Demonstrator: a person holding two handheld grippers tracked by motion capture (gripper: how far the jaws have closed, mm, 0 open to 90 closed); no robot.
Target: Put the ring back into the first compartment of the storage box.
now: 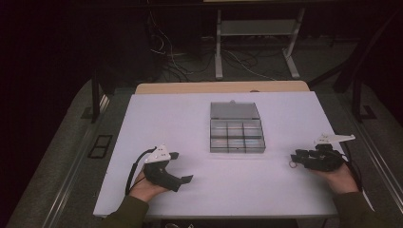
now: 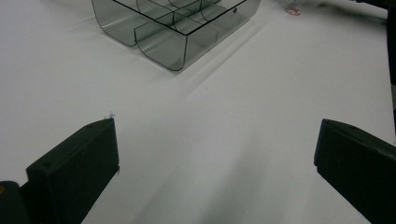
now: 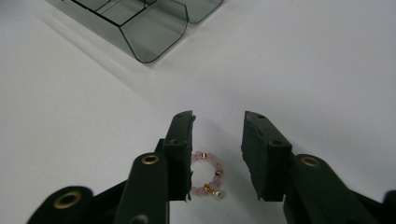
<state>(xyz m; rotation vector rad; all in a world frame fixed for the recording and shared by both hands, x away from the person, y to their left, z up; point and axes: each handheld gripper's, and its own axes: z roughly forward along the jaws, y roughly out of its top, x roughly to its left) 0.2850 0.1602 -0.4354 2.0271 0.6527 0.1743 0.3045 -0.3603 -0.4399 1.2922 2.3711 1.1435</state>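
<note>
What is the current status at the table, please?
Both grippers open: left gripper empty, right gripper straddling a bead bracelet on the table. Compartment box open at centre. Path clear.

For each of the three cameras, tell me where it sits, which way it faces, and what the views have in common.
High view: above the person's side, looking forward and down on the white table; forearms, left gripper, right gripper.
Left gripper view: along wide-apart fingers toward the clear compartment box.
Right gripper view: along open fingers straddling a bead bracelet.
All three show the box.
</note>
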